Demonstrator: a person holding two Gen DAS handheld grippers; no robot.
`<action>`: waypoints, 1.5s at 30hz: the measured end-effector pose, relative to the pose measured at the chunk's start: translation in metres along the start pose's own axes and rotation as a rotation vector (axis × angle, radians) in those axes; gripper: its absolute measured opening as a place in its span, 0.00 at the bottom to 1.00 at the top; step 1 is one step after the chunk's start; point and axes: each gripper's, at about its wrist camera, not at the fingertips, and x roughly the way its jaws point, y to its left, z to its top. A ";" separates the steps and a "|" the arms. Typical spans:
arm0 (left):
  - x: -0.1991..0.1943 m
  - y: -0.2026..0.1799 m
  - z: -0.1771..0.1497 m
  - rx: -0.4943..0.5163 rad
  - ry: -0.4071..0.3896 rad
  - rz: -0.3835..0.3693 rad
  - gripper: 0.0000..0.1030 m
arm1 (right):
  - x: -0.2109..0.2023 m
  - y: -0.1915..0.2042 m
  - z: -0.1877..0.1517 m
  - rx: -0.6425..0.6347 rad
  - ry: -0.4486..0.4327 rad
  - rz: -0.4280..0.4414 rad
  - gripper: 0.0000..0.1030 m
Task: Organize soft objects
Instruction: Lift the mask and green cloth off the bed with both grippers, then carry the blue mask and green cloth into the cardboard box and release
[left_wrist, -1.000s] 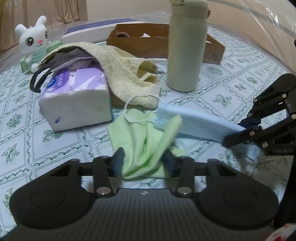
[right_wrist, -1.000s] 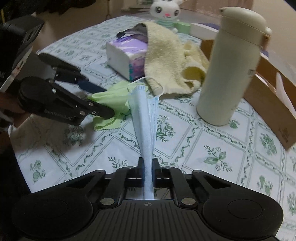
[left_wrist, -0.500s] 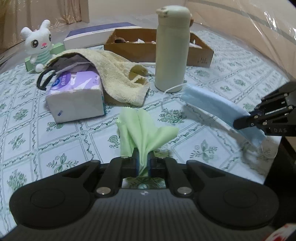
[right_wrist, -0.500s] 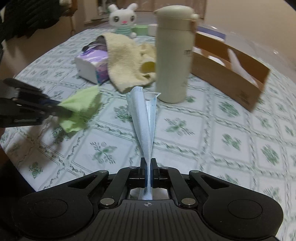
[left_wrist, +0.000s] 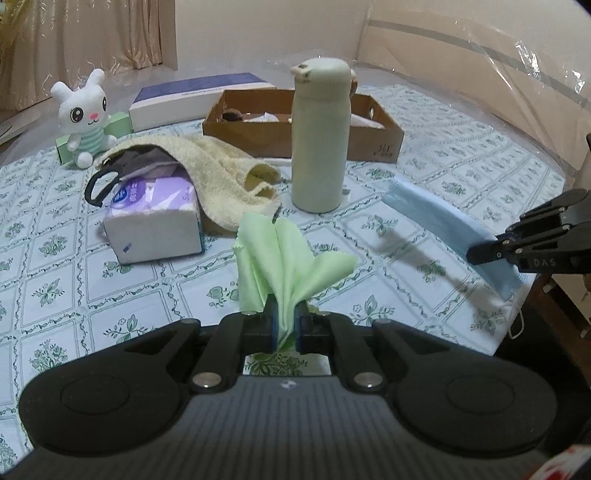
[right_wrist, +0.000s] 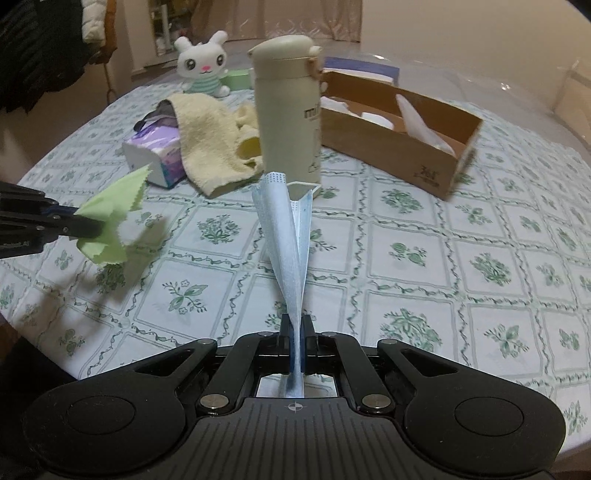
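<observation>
My left gripper (left_wrist: 284, 326) is shut on a light green cloth (left_wrist: 284, 258) and holds it above the table; it also shows at the left of the right wrist view (right_wrist: 110, 218). My right gripper (right_wrist: 296, 334) is shut on a blue face mask (right_wrist: 286, 236), also lifted; it shows at the right of the left wrist view (left_wrist: 439, 225). A yellow towel (left_wrist: 221, 177) lies draped over a purple tissue pack (left_wrist: 155, 218) with a dark mask (left_wrist: 122, 170) on top. A white bunny plush (left_wrist: 86, 118) sits at the far left.
A tall cream bottle (left_wrist: 319, 136) stands mid-table. An open cardboard box (left_wrist: 369, 136) holding white items lies behind it. A blue-and-white flat box (left_wrist: 199, 98) and a green box (left_wrist: 118, 127) sit at the back. The tablecloth edge (right_wrist: 55, 350) is close.
My left gripper closed on the green cloth and lifted it off the table. My right gripper pulled the blue mask away from the cloth and raised it, moving back and right.
</observation>
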 end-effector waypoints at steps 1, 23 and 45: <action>0.000 0.001 0.001 0.000 -0.003 -0.003 0.07 | -0.001 -0.002 -0.001 0.007 -0.001 -0.006 0.03; 0.038 0.061 0.140 0.125 -0.077 -0.045 0.07 | -0.014 -0.090 0.090 -0.020 -0.096 -0.117 0.03; 0.193 0.066 0.285 0.220 -0.022 -0.085 0.07 | 0.096 -0.138 0.261 -0.091 -0.116 -0.028 0.03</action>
